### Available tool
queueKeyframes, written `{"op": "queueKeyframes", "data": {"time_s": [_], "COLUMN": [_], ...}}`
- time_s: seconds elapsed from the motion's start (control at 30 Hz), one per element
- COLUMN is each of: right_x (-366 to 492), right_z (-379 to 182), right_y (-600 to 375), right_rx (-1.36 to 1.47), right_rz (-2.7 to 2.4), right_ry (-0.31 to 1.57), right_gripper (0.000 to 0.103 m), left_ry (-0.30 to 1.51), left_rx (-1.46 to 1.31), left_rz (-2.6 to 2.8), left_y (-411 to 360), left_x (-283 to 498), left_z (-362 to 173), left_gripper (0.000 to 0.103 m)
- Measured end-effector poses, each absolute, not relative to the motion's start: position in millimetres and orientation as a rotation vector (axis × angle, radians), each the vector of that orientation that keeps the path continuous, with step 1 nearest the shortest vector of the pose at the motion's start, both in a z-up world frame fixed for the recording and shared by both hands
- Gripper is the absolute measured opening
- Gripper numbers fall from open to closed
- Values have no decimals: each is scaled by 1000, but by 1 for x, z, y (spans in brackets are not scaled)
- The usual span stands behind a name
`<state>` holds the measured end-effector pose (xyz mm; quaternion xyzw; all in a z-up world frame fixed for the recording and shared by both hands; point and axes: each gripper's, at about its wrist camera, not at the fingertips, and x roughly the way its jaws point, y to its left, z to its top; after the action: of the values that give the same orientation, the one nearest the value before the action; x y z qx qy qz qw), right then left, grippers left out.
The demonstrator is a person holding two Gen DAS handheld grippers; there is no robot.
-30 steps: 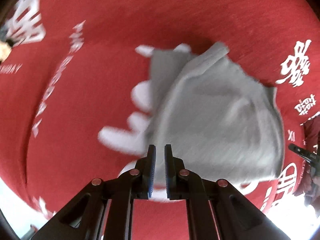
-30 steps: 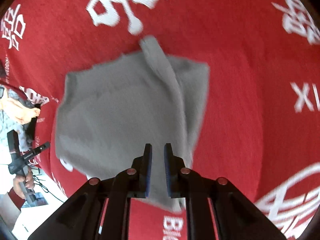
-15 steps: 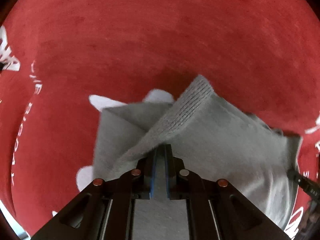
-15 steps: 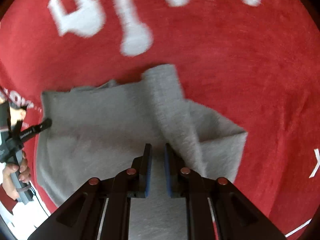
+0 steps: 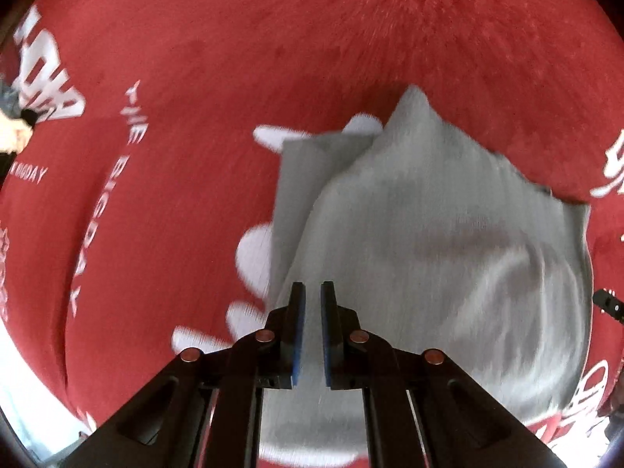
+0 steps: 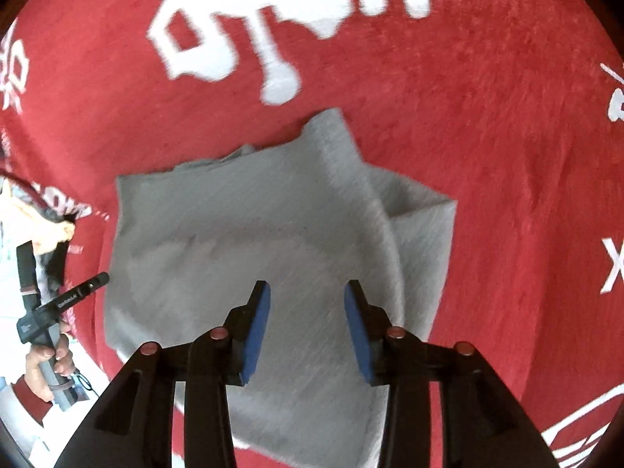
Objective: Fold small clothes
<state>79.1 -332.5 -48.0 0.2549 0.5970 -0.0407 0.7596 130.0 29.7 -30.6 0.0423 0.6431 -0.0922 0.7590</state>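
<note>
A small grey garment (image 5: pixel 448 241) lies on the red cloth (image 5: pixel 273 58), with one flap folded over and a pointed corner at its far side. My left gripper (image 5: pixel 311 292) hovers over the garment's near left part, jaws shut, and I see no fabric pinched between them. In the right wrist view the same grey garment (image 6: pixel 253 226) spreads below my right gripper (image 6: pixel 308 292). Its jaws are opening, the blue pads (image 6: pixel 259 331) stand apart, and nothing is between them.
The red cloth (image 6: pixel 487 136) bears large white characters (image 6: pixel 273 19) and white lettering (image 5: pixel 132 117). At the left edge of the right wrist view a person's hand (image 6: pixel 46 355) in a dark red sleeve grips a gripper handle (image 6: pixel 66 296). A pale floor shows beyond the cloth's edge.
The right gripper's jaws have parted from shut to open above the garment. The left gripper dipped close to the raised fold, then drew back up. The garment lies flatter.
</note>
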Motion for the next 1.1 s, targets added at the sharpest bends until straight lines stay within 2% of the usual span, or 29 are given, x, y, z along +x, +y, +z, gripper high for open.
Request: {"op": "queueKeyframes", "data": {"time_s": [0.13, 0.17, 0.2, 0.23, 0.6, 0.67, 0.87, 1.1], "right_x": [79, 78, 77, 73, 44, 37, 28, 37], "right_z": [-40, -39, -38, -37, -43, -42, -70, -109], "right_y": [-310, -304, -299, -291, -208, -197, -150, -124], "right_rx": [537, 538, 539, 538, 608, 643, 911, 1153], "right_rz": [-42, -31, -21, -10, 70, 90, 161, 118], "right_ry": [1311, 1316, 1324, 1331, 1386, 1388, 1373, 1289], "right_gripper": [44, 44, 44, 44, 44, 50, 54, 54], "left_ry": [1419, 1431, 1436, 1428, 1447, 1454, 1449, 1475], "left_rx": [55, 44, 42, 41, -7, -39, -132, -157], "left_rz": [-206, -203, -194, -171, -190, -199, -297, -373], "left_y": [38, 41, 37, 40, 66, 80, 111, 117], "left_x": [105, 99, 88, 83, 53, 48, 51, 53], "left_z": [-26, -26, -27, -25, -26, -28, -28, -40], "left_gripper": [11, 38, 83, 94, 95, 95, 94, 94]}}
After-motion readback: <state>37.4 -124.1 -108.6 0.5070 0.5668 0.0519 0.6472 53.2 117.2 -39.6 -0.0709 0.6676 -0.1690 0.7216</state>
